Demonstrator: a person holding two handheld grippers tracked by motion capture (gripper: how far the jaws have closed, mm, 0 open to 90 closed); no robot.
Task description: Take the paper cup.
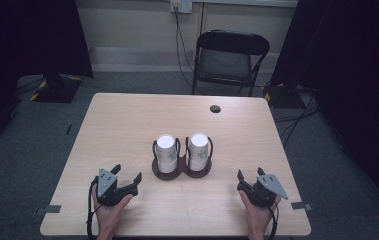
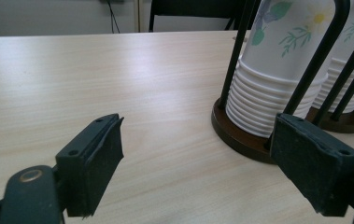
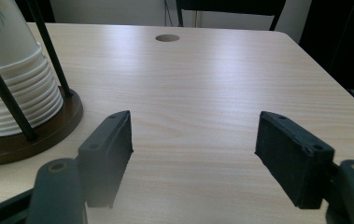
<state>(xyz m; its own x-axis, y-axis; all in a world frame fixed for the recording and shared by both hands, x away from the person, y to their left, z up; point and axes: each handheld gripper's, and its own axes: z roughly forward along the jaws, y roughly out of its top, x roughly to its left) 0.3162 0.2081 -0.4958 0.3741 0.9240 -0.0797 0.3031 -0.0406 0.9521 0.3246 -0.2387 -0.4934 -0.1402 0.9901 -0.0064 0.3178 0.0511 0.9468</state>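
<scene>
Cup stacks [image 1: 182,150] mid-table; floral print seen in left hand-held gripper view.

1. A plain recording or lab room, not a home: a bare wooden table [image 1: 127,125] stands alone on grey carpet [image 1: 22,150]
2. Beyond the table, a black folding chair [image 1: 229,57] faces it, before a pale wall with a socket [image 1: 181,6] and hanging cables
3. Dark curtains [image 1: 347,60] hang on both sides of the table, and tape marks [image 1: 53,209] sit at its near corners
</scene>
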